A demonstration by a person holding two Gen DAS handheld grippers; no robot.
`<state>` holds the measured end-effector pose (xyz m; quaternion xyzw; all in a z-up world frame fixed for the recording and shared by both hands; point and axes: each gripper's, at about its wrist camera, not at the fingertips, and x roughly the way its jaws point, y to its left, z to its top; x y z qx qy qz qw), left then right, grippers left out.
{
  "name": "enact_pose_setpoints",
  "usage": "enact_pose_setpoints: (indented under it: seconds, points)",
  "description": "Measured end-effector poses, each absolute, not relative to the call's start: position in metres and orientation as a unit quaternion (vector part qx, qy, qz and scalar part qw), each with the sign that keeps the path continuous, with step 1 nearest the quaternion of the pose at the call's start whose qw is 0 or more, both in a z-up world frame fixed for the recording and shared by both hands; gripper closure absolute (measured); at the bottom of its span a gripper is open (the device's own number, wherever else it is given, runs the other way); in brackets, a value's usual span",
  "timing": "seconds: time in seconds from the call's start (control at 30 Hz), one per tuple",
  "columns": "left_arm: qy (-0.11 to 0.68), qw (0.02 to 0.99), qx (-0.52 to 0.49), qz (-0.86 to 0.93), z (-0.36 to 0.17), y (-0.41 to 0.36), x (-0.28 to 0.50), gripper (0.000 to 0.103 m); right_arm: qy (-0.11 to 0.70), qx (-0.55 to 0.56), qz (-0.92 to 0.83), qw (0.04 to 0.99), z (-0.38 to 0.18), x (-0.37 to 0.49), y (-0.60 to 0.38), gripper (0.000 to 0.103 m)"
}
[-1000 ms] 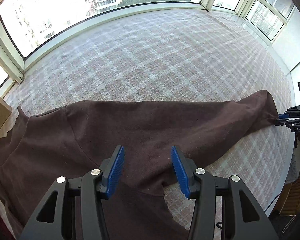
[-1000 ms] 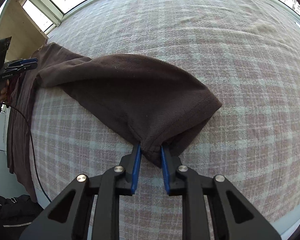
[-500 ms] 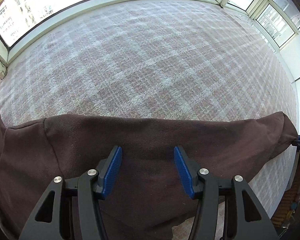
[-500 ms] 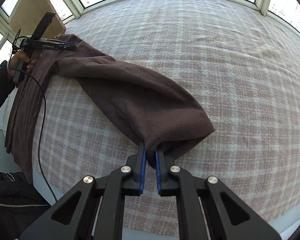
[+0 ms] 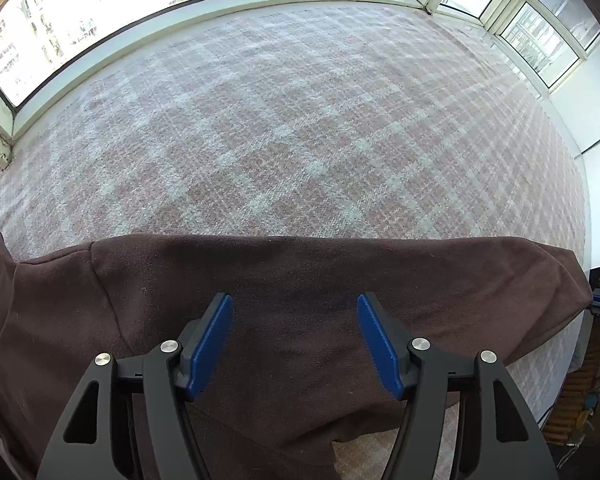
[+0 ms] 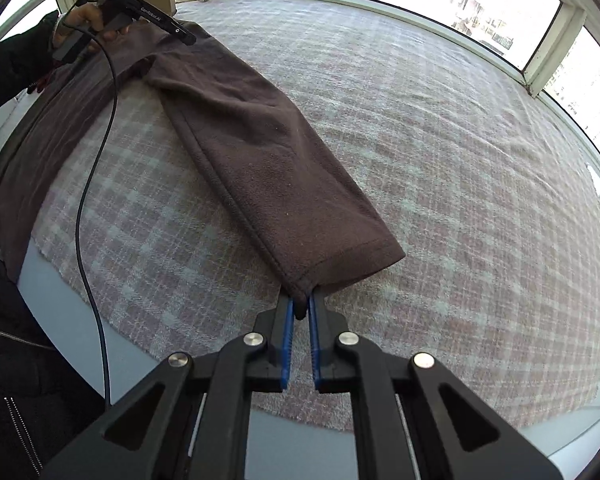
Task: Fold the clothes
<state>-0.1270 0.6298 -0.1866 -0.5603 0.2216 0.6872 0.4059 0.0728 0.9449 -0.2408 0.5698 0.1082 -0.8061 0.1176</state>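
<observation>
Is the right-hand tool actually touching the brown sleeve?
Touching. The right wrist view shows the right tool closed on the cuff corner of the brown sleeve, with the fabric pinched between its blue pads.

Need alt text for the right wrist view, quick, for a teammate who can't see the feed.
The right gripper is shut on the cuff of a dark brown fleece sleeve, which lies stretched flat across a pink-and-white plaid blanket. At the far upper left, the left gripper hovers over the garment's shoulder, its cable trailing down.

Garment (image 5: 300, 280) lies stretched across plaid cloth (image 5: 300, 140).
</observation>
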Motion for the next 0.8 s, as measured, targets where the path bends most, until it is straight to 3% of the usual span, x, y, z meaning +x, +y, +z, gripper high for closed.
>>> enact_pose_setpoints:
  seconds: [0.1,0.2,0.27,0.3,0.33,0.8]
  points:
    - [0.236,0.423,-0.555,0.677,-0.18,0.637,-0.115,0.041,0.136,0.603,-0.783,0.071,-0.261,0.08,0.956,0.096]
    - [0.239,0.433,-0.555,0.669,-0.177,0.651,-0.11,0.041,0.062,0.598,-0.797,0.06,-0.24,0.082,0.982,0.093]
    - [0.225,0.427,-0.571,0.664,-0.18,0.662,-0.114,0.041,0.016,0.584,-0.81,0.043,-0.222,0.077,1.001,0.064]
    - [0.214,0.418,-0.585,0.661,-0.182,0.668,-0.119,0.041,-0.003,0.579,-0.815,0.03,-0.216,0.073,1.011,0.041]
    - [0.206,0.406,-0.594,0.663,-0.184,0.67,-0.123,0.041,-0.015,0.573,-0.819,0.03,-0.211,0.068,1.017,0.039]
    - [0.128,0.249,-0.686,0.672,-0.21,0.676,-0.184,0.039,0.09,0.599,-0.794,0.057,-0.253,-0.015,0.986,0.039]
